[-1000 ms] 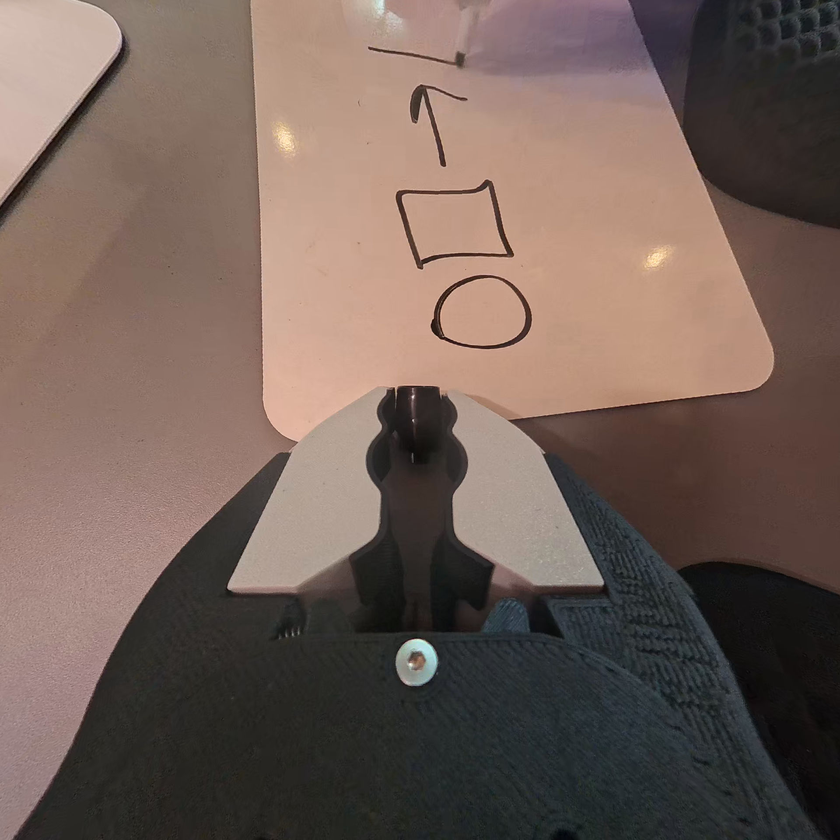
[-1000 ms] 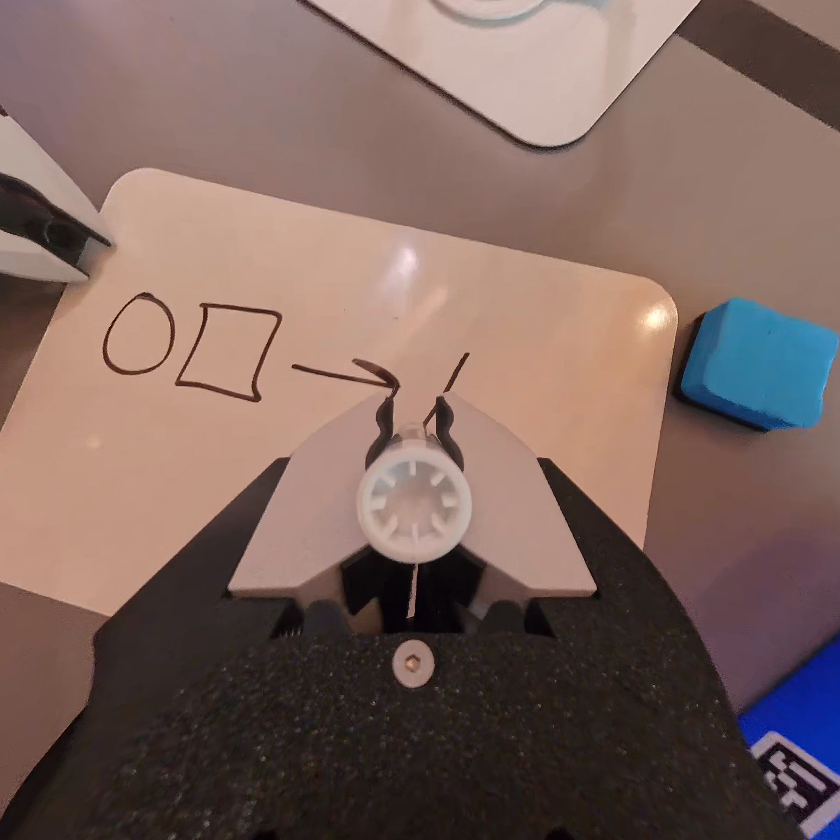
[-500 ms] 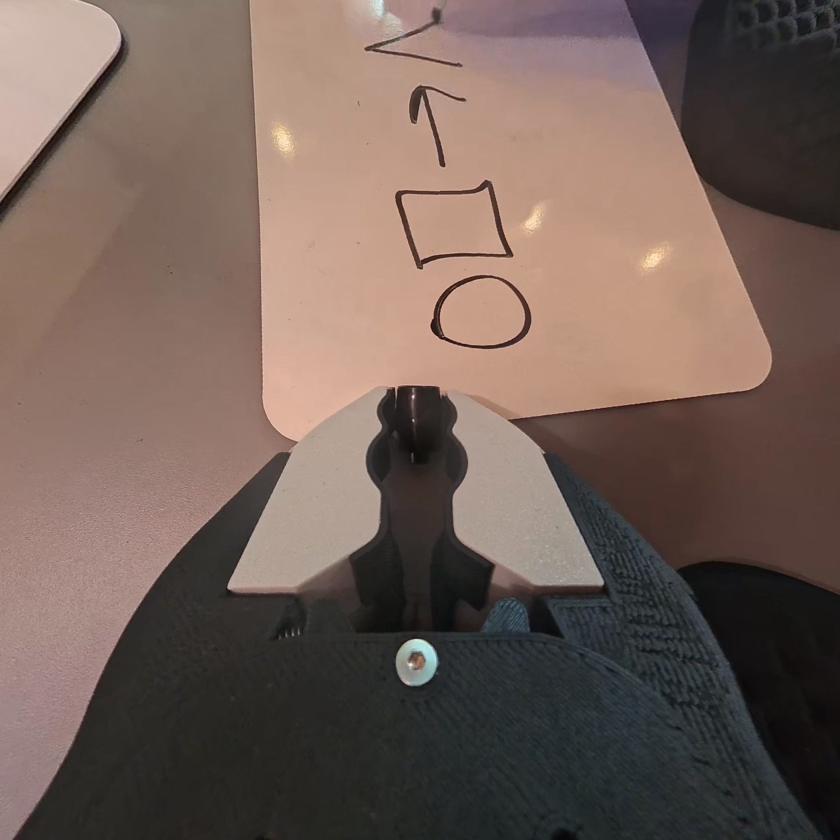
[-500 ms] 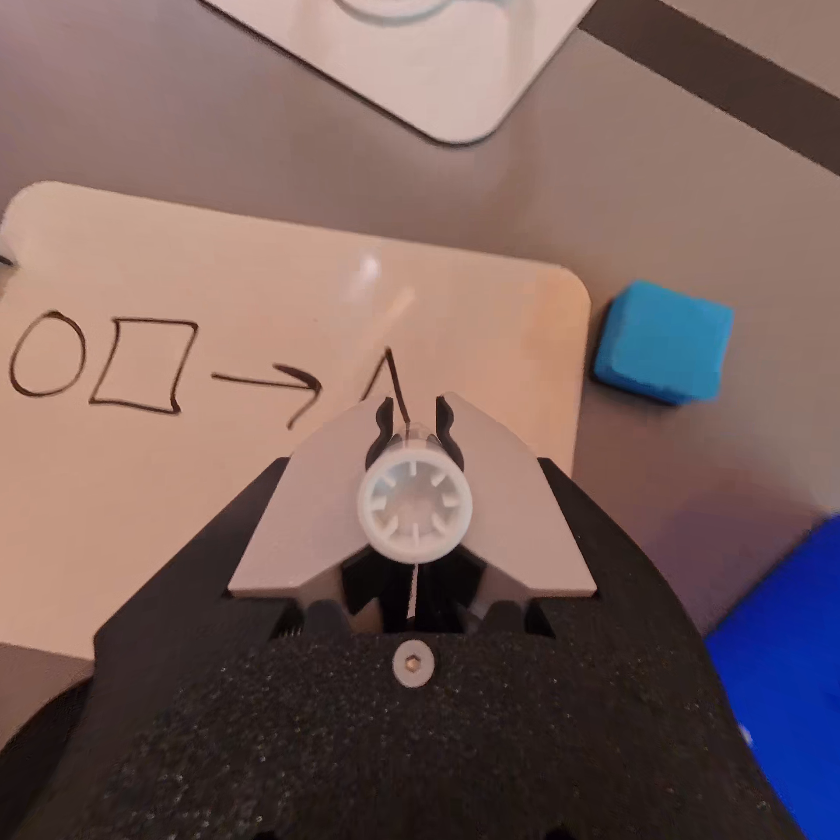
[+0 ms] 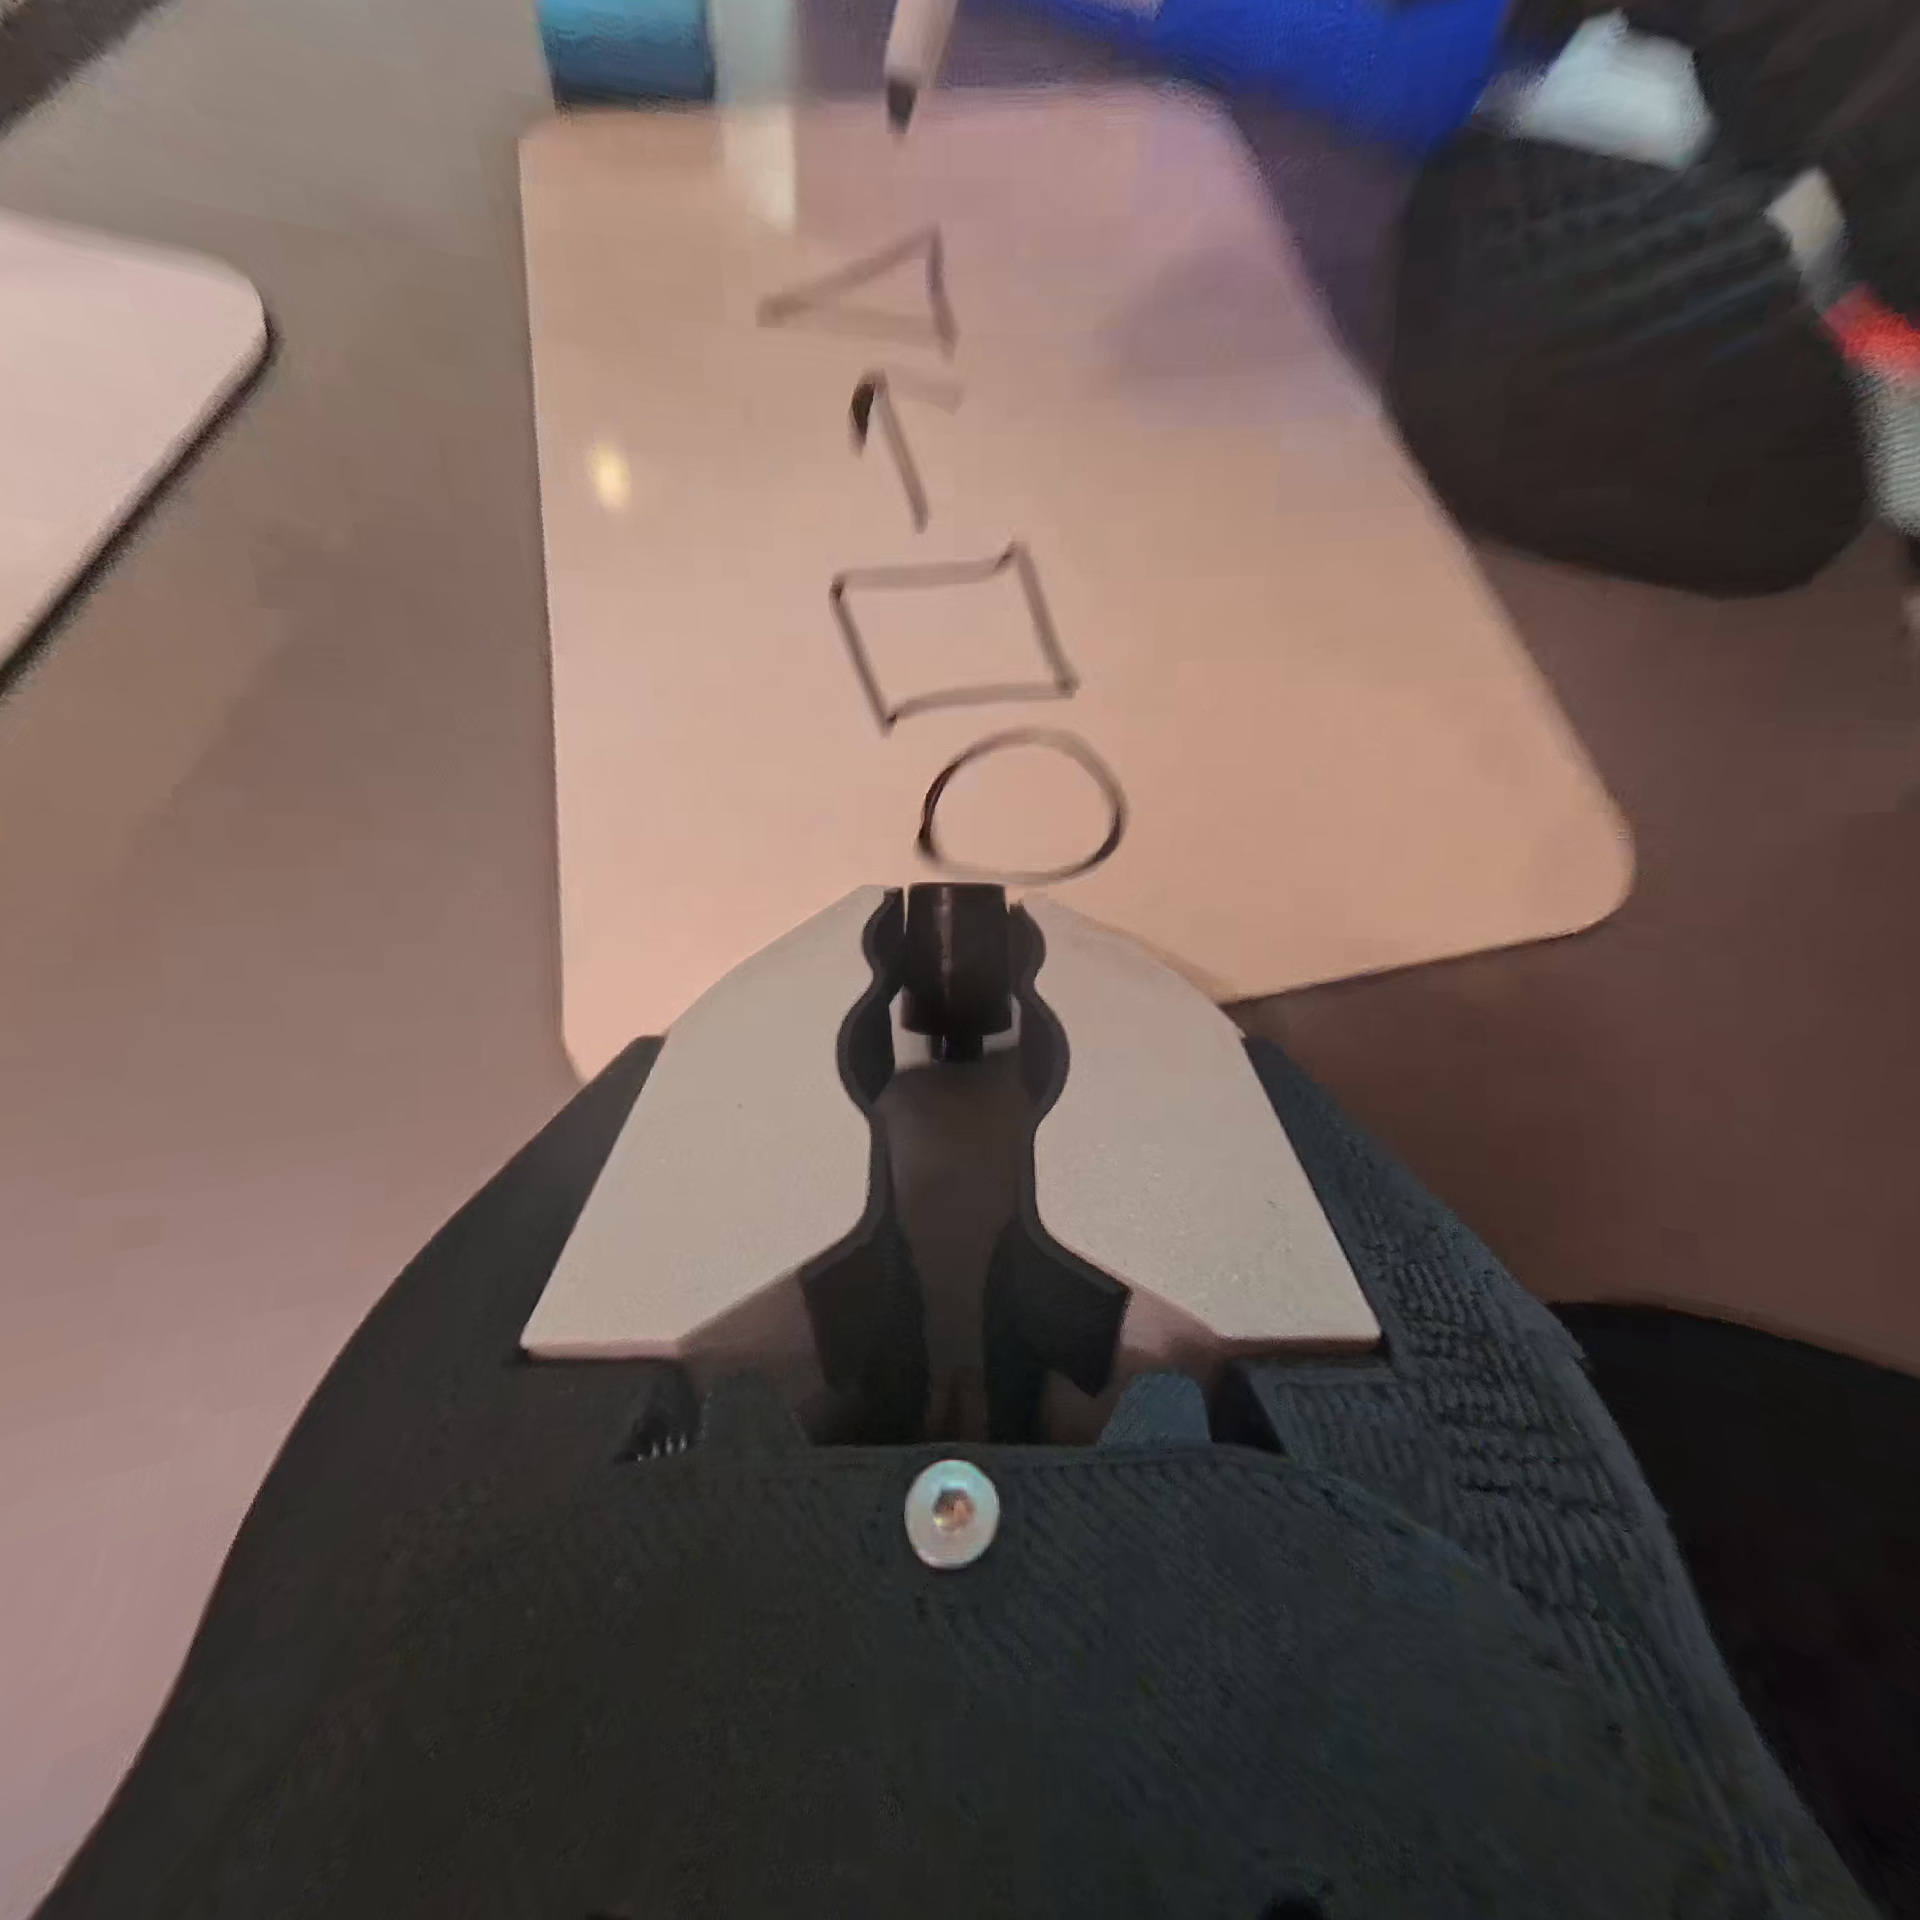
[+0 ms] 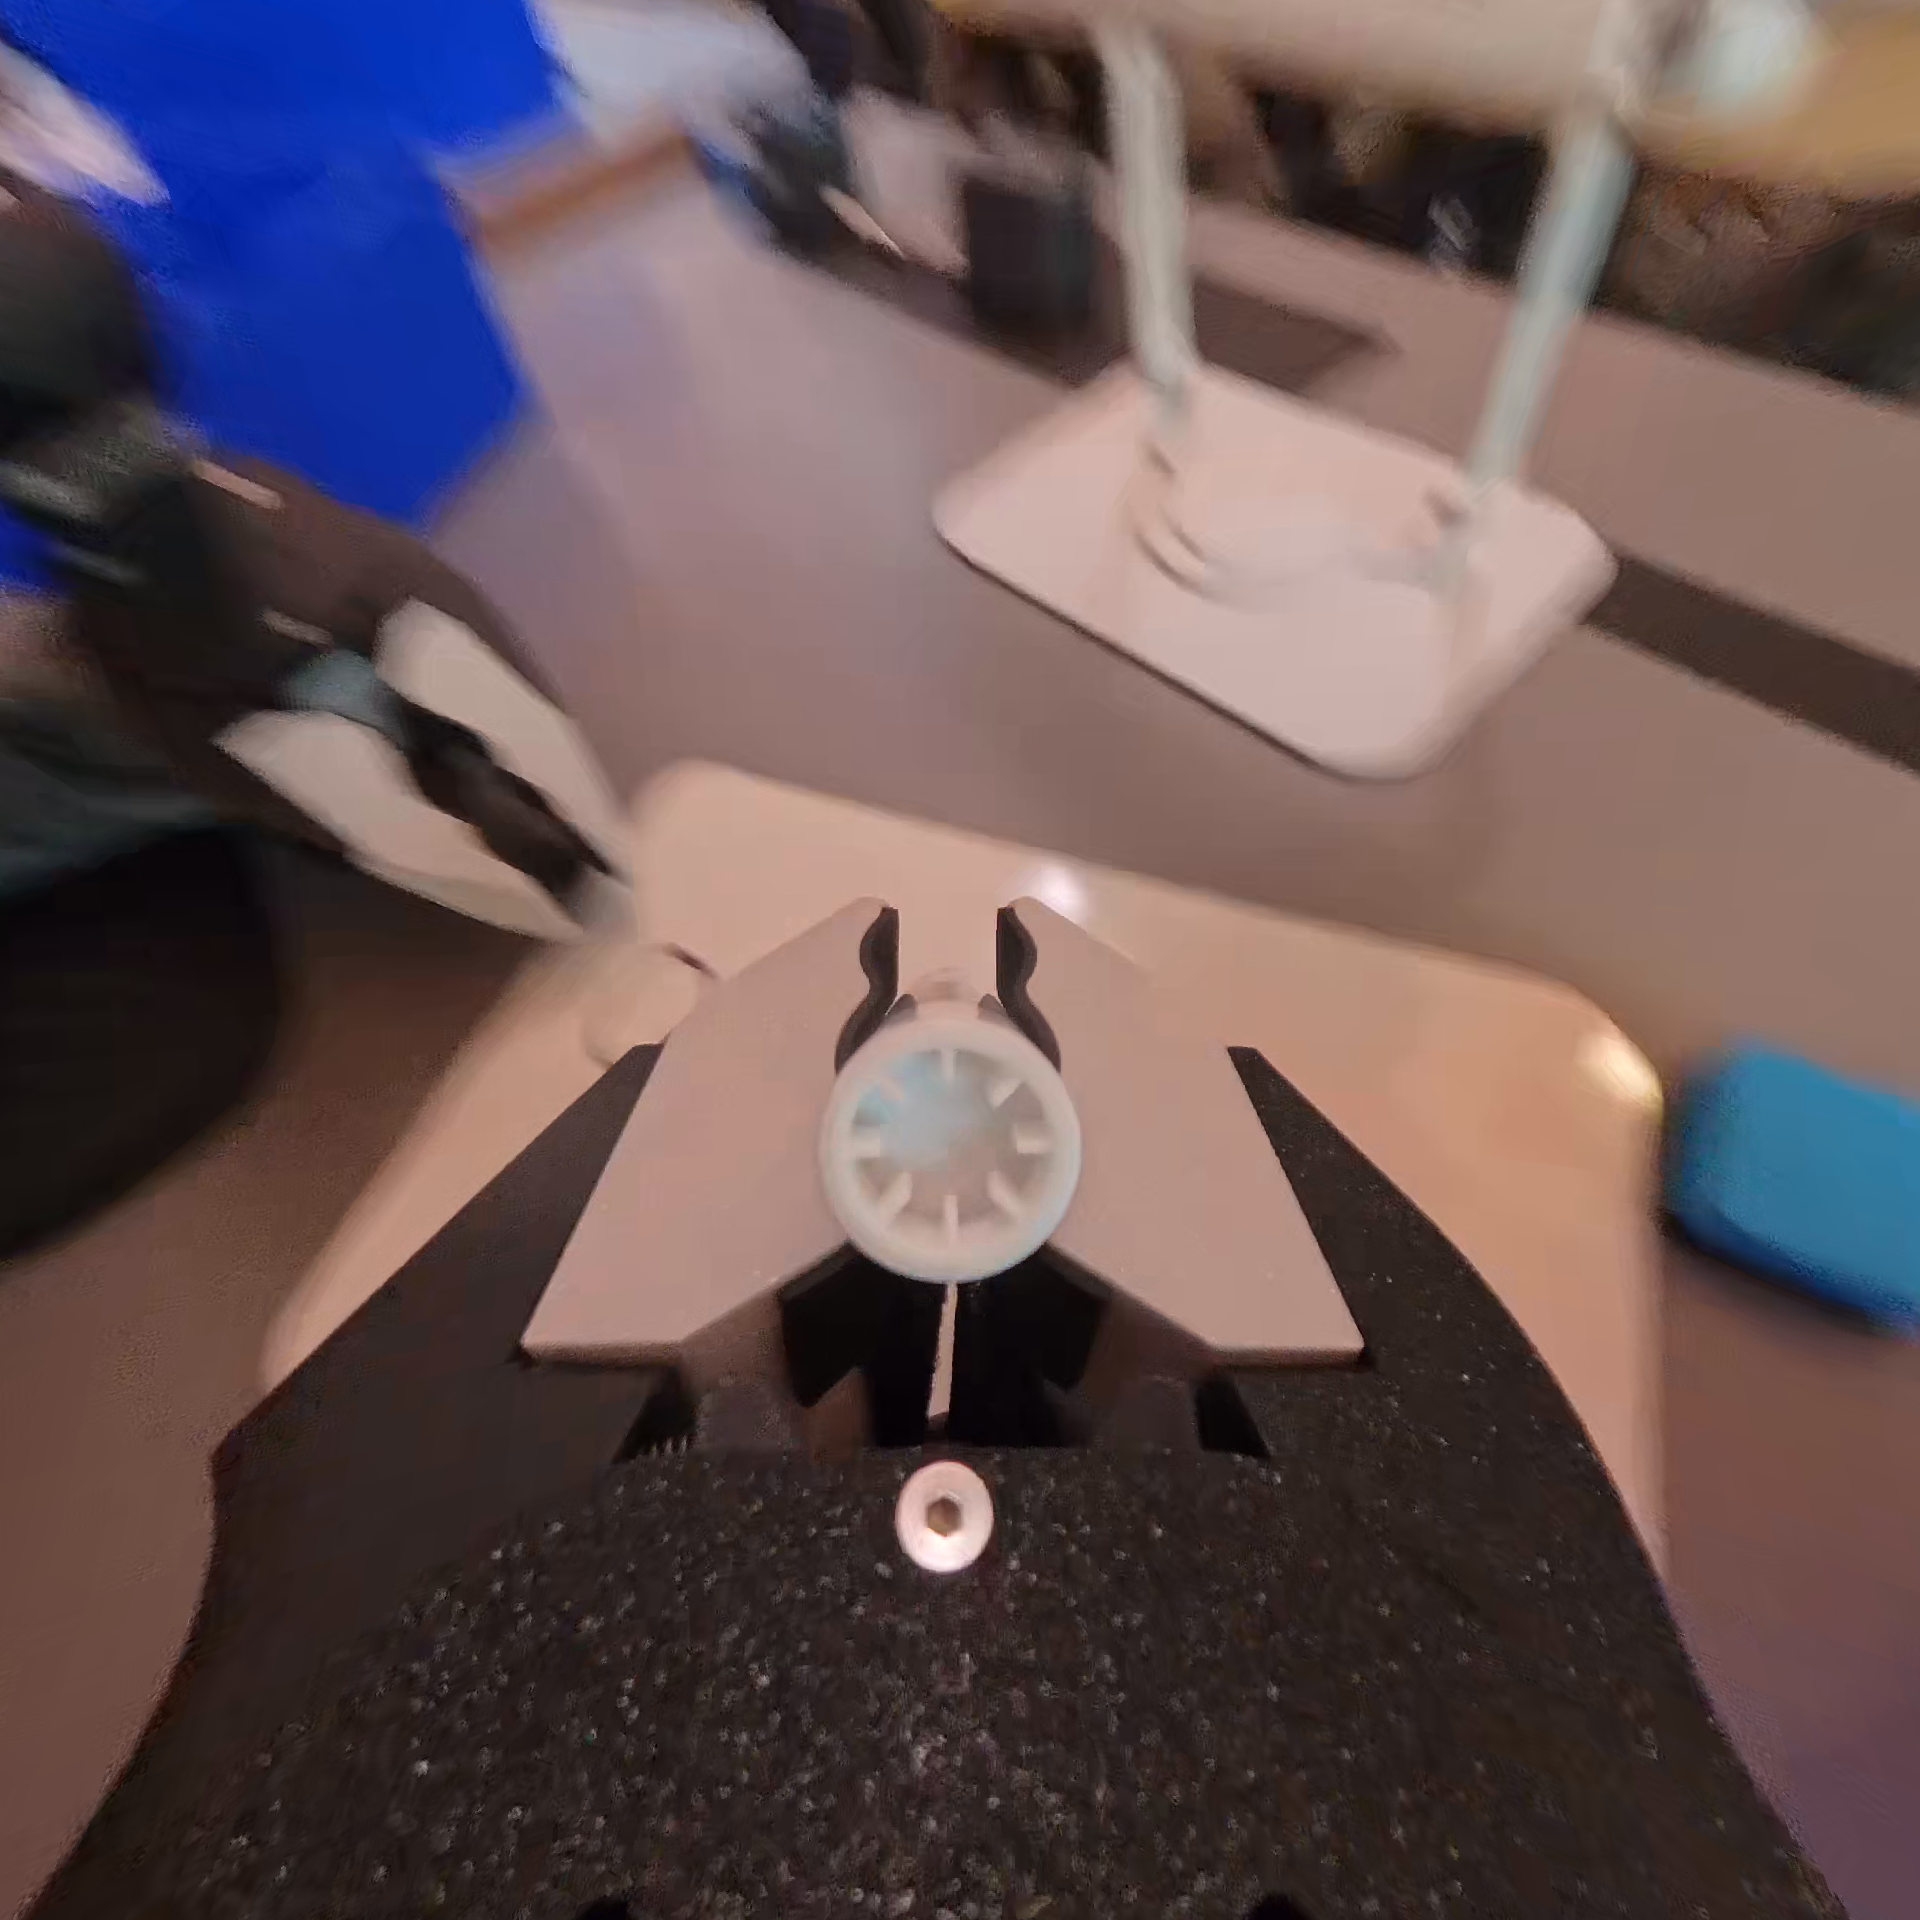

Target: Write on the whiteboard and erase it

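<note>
A small whiteboard lies flat on the brown table and bears a black circle, square, arrow and triangle in a row. My left gripper is shut on a black marker cap over the board's near edge. My right gripper is shut on a white marker, seen end-on, raised over the whiteboard. In the left wrist view the marker tip hangs above the board's far end. The left gripper shows blurred at the left of the right wrist view.
A blue eraser lies beside the board's right edge; it also shows in the left wrist view. A white stand base with metal legs sits beyond the board. A second white board lies left. Blue shapes show behind. Across from one pair of fingers to the other is roughly 15 cm. My right tips are roughly 20 cm from the blue eraser.
The triangle is now closed. My right gripper has lifted the marker off the board and tilted up, its view swinging left. My left gripper has risen and moved forward over the board's edge.
</note>
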A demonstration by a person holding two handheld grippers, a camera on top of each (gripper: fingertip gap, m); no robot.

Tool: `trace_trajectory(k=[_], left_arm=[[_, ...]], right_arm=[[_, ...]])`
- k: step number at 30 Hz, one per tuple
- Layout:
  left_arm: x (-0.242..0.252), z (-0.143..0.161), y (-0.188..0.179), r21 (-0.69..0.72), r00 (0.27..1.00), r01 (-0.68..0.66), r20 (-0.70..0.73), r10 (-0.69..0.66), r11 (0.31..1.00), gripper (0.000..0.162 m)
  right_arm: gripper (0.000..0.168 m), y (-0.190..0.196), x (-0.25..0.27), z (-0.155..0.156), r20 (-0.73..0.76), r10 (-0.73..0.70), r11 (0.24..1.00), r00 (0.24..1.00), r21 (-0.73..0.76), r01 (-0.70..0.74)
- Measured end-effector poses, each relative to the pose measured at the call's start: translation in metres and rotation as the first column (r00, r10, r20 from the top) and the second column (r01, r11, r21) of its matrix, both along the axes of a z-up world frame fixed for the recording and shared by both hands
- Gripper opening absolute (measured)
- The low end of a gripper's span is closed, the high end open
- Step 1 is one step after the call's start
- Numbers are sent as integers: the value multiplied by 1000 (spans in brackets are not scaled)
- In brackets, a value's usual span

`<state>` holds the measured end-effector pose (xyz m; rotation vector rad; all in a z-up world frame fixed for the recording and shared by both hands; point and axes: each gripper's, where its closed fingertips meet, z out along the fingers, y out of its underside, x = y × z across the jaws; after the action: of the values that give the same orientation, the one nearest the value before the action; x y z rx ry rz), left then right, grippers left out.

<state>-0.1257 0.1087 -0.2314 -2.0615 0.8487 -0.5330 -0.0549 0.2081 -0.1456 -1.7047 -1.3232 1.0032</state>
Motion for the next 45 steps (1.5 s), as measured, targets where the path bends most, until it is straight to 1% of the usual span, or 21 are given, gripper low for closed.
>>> trace_trajectory(k=[2,3,4,6,13,15,17,20,24,27,30,32,34,35,37,38,41,42,43,44,45], left_arm=[[13,25,-3,59,989,35,143,-43,998,20],[17,36,-5,95,979,50,193,-68,994,20],[20,45,-7,126,969,66,229,-94,990,19],[26,57,-11,163,951,83,280,-127,983,19],[33,69,-16,199,934,95,322,-157,975,19],[37,73,-18,212,934,99,317,-164,972,19],[36,67,-17,230,961,88,237,-144,969,19],[34,70,-15,242,964,60,237,-119,968,18],[34,52,-12,264,997,56,31,-67,963,17],[33,61,-10,242,986,13,160,-53,970,16],[33,55,-11,235,989,47,128,-79,971,17],[37,61,-12,266,987,64,127,-100,962,17],[30,58,-11,277,993,63,77,-88,959,18],[27,57,-10,294,995,68,55,-88,953,17],[31,59,-12,291,991,84,75,-110,953,17],[35,59,-14,296,989,102,69,-128,950,18],[43,61,-17,313,988,116,59,-142,943,18],[46,64,-18,305,985,107,95,-142,946,20],[47,64,-19,273,983,99,123,-137,957,26],[46,59,-17,234,986,92,115,-122,968,39],[42,53,-14,207,992,77,82,-96,975,47]], right_arm=[[19,-53,-27,34,-199,192,973,961,-89,-213],[19,-76,-38,42,-263,263,942,928,-138,-306],[19,-93,-46,43,-290,307,912,906,-181,-367],[19,-108,-57,37,-297,342,881,892,-230,-414],[19,-109,-57,21,-200,329,903,923,-221,-369],[19,-116,-61,18,-209,335,895,919,-232,-380],[19,-118,-64,12,-210,314,906,926,-226,-358],[19,-115,-63,11,-245,275,907,930,-253,-335],[19,-119,-69,-8,-166,264,932,950,-209,-296],[19,-116,-71,-5,-223,232,933,947,-225,-282],[19,-116,-70,-8,-198,263,936,944,-186,-299],[19,-117,-64,0,-216,306,919,927,-185,-347],[42,-114,-54,10,-207,321,920,924,-162,-356],[43,-114,-46,15,-198,334,923,922,-132,-363],[35,-110,-34,20,-157,331,934,930,-86,-347],[21,-109,-31,24,-155,324,941,933,-52,-335],[20,-117,-24,30,-169,318,948,933,41,-315],[20,-118,-18,34,-166,306,952,937,69,-298],[20,-116,-8,43,-170,276,959,946,109,-260],[20,-107,8,58,-181,218,968,959,163,-190],[21,-91,30,77,-199,130,969,971,235,-81]])
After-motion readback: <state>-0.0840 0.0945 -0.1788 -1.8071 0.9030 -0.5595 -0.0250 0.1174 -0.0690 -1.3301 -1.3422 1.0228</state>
